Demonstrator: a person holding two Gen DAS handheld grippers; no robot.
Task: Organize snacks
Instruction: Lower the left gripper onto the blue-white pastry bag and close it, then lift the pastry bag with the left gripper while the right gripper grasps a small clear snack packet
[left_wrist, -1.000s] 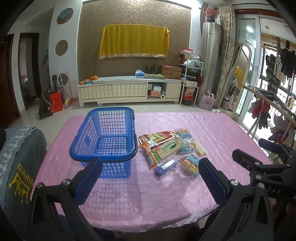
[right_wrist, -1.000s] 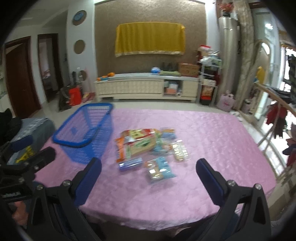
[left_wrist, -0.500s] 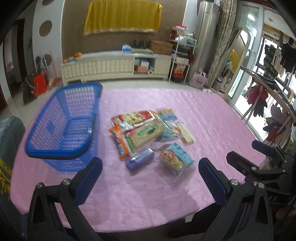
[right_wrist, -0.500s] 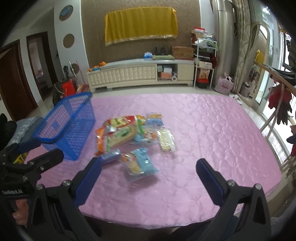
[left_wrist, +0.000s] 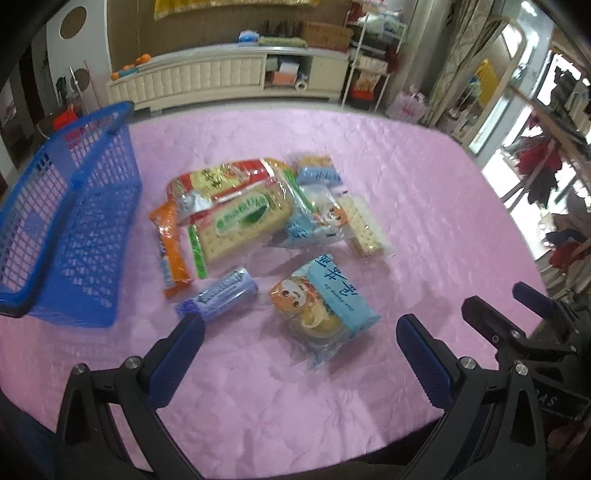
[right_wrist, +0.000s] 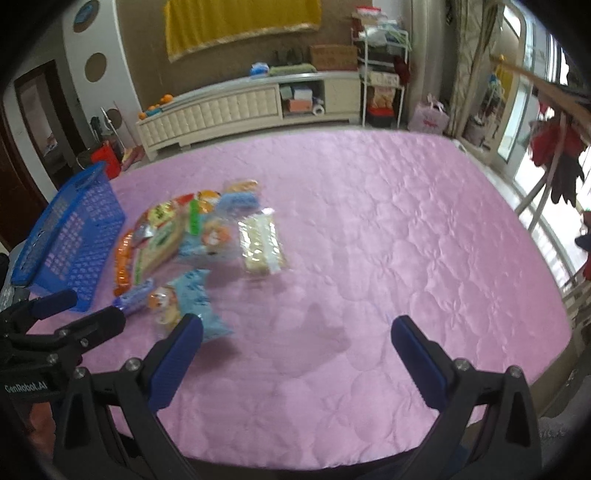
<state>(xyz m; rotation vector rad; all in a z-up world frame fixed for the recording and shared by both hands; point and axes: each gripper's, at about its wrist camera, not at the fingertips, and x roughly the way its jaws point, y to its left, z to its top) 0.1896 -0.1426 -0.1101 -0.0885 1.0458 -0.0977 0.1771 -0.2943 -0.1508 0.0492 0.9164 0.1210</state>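
left wrist view: the left gripper (left_wrist: 295, 339) hangs wide and empty just short of the cake packet (left_wrist: 325, 299), the snack nearest it, right of the blue basket (left_wrist: 74, 221) on the pink surface (left_wrist: 424, 206). the packet looks light, crinkly and crushable, so best taken across its short sides. a purple roll (left_wrist: 218, 291) lies between it and the basket.

right wrist view: the right gripper (right_wrist: 295, 336) is wide and empty too, over bare surface, with the cracker packet (right_wrist: 262, 243) well ahead, right of the basket.
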